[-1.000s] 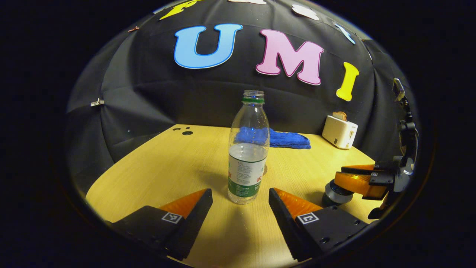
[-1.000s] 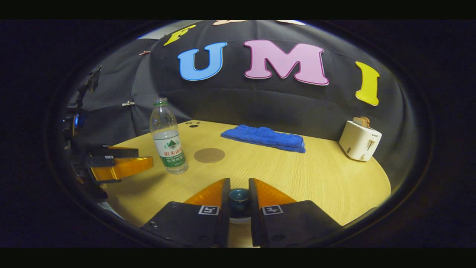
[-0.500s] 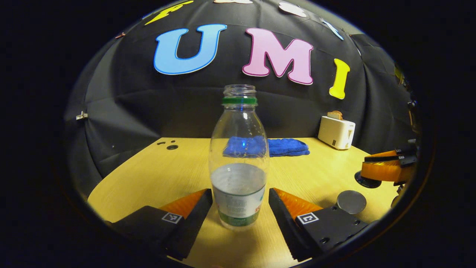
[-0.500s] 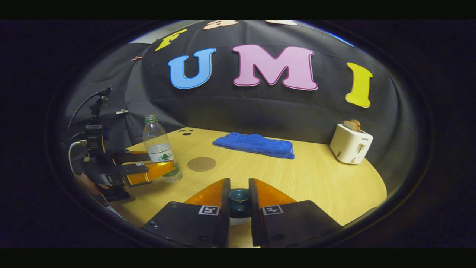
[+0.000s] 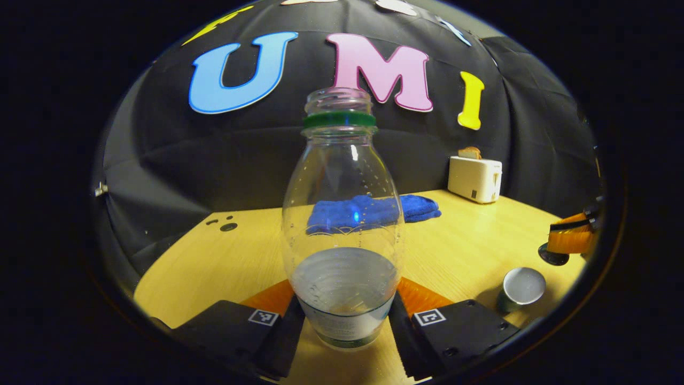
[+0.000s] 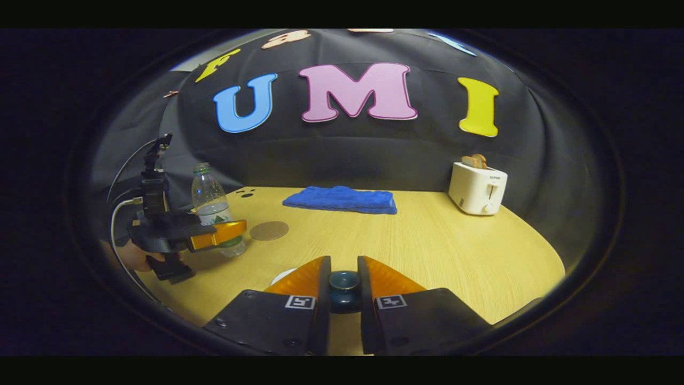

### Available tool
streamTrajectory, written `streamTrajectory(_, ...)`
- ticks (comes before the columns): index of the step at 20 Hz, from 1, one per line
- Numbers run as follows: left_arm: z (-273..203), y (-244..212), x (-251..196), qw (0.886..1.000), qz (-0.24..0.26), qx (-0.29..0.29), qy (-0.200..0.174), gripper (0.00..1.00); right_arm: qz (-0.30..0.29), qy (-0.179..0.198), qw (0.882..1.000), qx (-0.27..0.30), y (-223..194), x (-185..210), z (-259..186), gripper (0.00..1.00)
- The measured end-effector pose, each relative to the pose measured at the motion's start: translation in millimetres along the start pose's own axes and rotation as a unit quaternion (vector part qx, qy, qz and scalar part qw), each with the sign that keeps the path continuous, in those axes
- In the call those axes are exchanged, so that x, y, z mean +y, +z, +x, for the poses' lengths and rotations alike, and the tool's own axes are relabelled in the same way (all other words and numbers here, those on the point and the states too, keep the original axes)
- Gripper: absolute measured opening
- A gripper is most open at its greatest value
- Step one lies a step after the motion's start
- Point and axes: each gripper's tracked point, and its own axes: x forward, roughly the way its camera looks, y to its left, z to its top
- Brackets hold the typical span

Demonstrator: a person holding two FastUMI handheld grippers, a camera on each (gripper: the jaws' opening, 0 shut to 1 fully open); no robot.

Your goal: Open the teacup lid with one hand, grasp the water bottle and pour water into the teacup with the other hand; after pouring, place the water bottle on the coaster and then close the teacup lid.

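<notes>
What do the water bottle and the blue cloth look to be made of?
Water bottle: clear, glossy thin plastic, likely; the cloth shows through its wall and highlights glint on it. Blue cloth: soft, matte, fuzzy fabric, probably terry or microfibre; folded with plump edges.

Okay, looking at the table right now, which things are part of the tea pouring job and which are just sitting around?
Part of the job:
water bottle, between the left tool's fingers
teacup, uncovered
teacup lid, held in the right tool
coaster

Just lying about:
blue towel
white toaster
</notes>
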Motion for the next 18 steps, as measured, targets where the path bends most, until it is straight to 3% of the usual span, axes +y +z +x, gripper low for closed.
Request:
streamTrajectory(2, -3.8, -2.2, 3.4, 0.997, 0.068, 0.023, 0.013, 0.73, -0.004, -0.008, 1.0, -0.007, -0.4, -8.4, -3.6, 0.27)
streamTrajectory(4, -9.8, 9.7, 0.3, 0.99, 0.138, 0.017, 0.014, 0.72, -0.007, -0.015, 1.0, -0.016, 1.4, -18.5, -4.0, 0.27)
streamTrajectory(5, -15.0, 14.8, -1.1, 0.985, 0.17, 0.015, 0.012, 0.72, -0.005, -0.02, 1.0, -0.017, 1.1, -24.4, -3.7, 0.22)
streamTrajectory(7, -21.0, 16.9, -3.7, 0.972, 0.235, 0.02, 0.014, 0.72, 0.002, -0.027, 0.999, -0.02, 1.2, -32.4, -5.1, 0.27)
streamTrajectory(11, -24.2, 21.8, -11.8, 0.922, 0.388, 0.017, 0.014, 0.72, 0.005, -0.04, 0.999, -0.024, 1.8, -45.9, -10.2, 0.22)
streamTrajectory(12, -23.1, 20.9, -17.4, 0.914, 0.405, 0.016, 0.008, 0.72, 0.004, -0.042, 0.999, -0.023, 0.6, -48.5, -11.3, 0.27)
streamTrajectory(14, -18.2, 15.3, -30.0, 0.899, 0.438, 0.017, -0.005, 0.72, 0.001, -0.042, 0.999, -0.02, -3.4, -53.0, -13.8, 0.22)
streamTrajectory(15, -16.4, 9.4, -36.5, 0.886, 0.463, 0.022, -0.01, 0.72, 0.0, -0.043, 0.999, -0.018, -5.4, -55.4, -15.2, 0.27)
streamTrajectory(18, -10.2, -2.9, -52.4, 0.85, 0.526, 0.022, -0.025, 0.72, 0.002, -0.048, 0.999, -0.013, -10.9, -61.8, -17.8, 0.27)
